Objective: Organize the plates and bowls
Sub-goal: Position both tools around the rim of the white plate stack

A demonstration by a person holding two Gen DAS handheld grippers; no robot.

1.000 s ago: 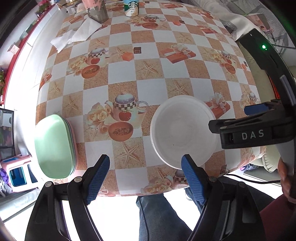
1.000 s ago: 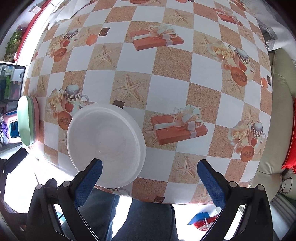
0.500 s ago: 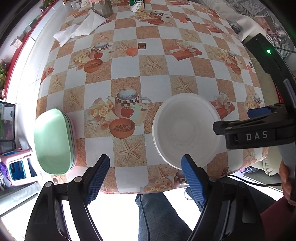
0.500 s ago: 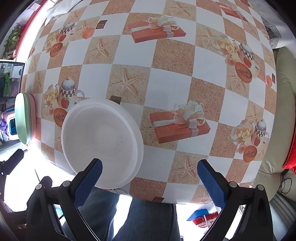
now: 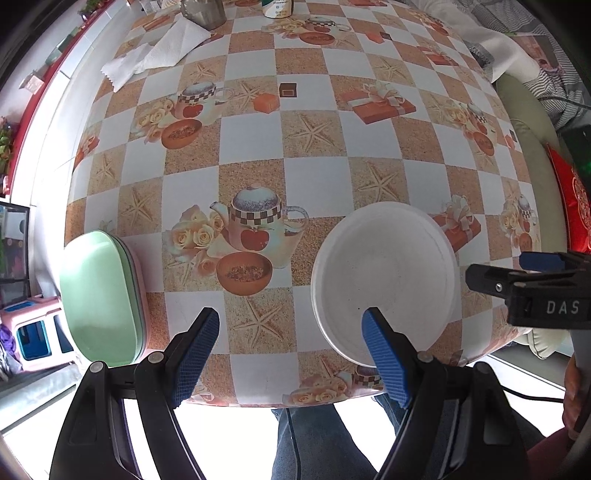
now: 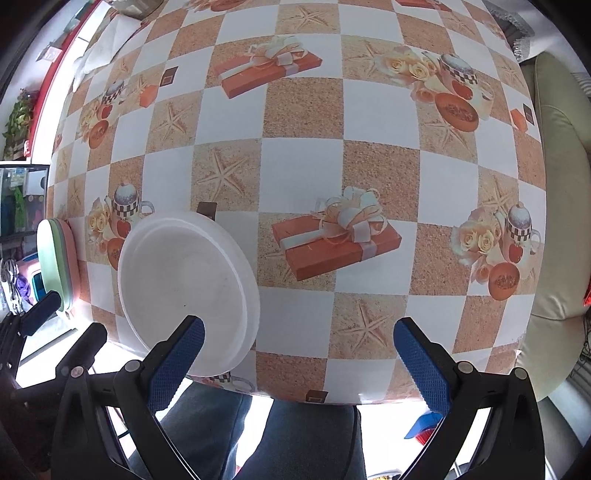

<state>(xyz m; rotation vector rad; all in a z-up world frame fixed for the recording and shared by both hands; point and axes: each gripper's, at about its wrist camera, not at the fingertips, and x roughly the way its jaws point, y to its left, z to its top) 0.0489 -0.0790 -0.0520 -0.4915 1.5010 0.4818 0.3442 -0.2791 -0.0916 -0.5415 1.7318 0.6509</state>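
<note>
A stack of white round plates (image 5: 384, 273) lies near the table's front edge; it also shows in the right wrist view (image 6: 184, 288). A stack of oval plates, green on pink (image 5: 99, 295), sits at the front left corner, also seen in the right wrist view (image 6: 55, 258). My left gripper (image 5: 291, 347) is open and empty above the front edge, its right finger over the white plates' near rim. My right gripper (image 6: 295, 354) is open and empty, its left finger over the white plates; it also appears in the left wrist view (image 5: 532, 284).
The table (image 5: 321, 177) has a checkered printed cloth. At its far end lie white napkins (image 5: 159, 55), a metal cup (image 5: 203, 13) and a can (image 5: 277, 7). A sofa (image 6: 554, 184) stands to the right. The person's legs (image 5: 310, 443) are below the front edge.
Both grippers have drawn slightly closer to the table, so the plates look larger. Both stay open and empty. The plates have not moved.
</note>
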